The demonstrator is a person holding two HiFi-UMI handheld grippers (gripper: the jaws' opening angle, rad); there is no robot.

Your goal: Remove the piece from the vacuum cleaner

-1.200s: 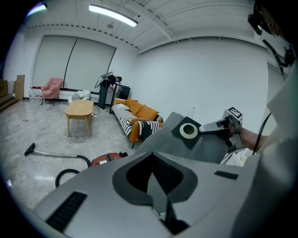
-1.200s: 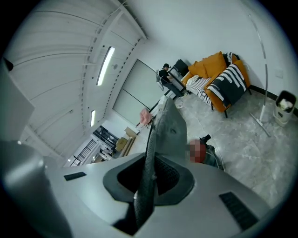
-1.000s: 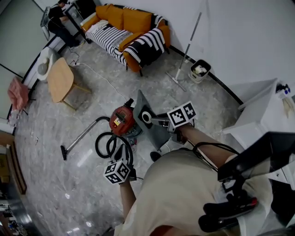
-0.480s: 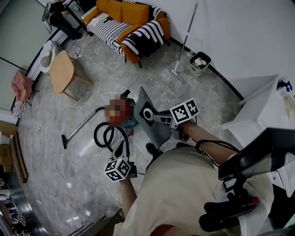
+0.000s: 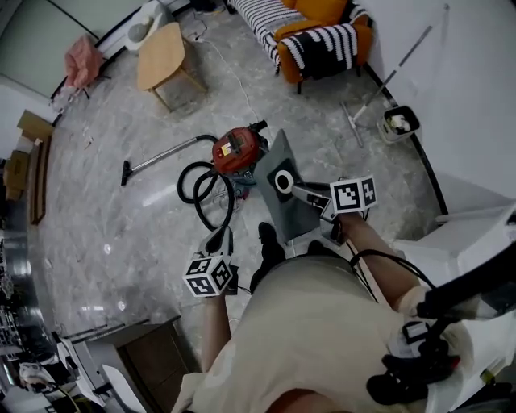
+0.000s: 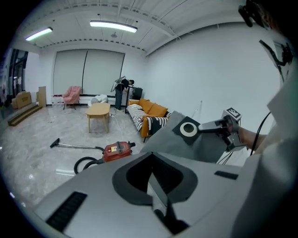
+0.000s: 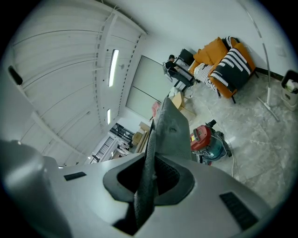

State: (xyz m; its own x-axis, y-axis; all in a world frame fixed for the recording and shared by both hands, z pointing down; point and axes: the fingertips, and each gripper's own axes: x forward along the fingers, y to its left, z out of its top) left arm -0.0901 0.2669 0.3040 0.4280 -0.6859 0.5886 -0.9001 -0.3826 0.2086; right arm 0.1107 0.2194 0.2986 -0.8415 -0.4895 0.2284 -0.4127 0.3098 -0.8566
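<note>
An orange sofa (image 5: 322,10) draped with a black-and-white striped throw (image 5: 326,44) stands at the far wall. Left of it sits a light wooden coffee table (image 5: 161,55), with a pink chair (image 5: 81,60) further left. A mop (image 5: 352,127) stands by the right wall beside a bucket (image 5: 399,123).

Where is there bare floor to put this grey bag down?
The widest bare floor for the bag lies left of the hose coil, below the wand. Another patch sits between the vacuum cleaner, the sofa and the mop. It is crowded around the hose and by the person's shoe.
</note>
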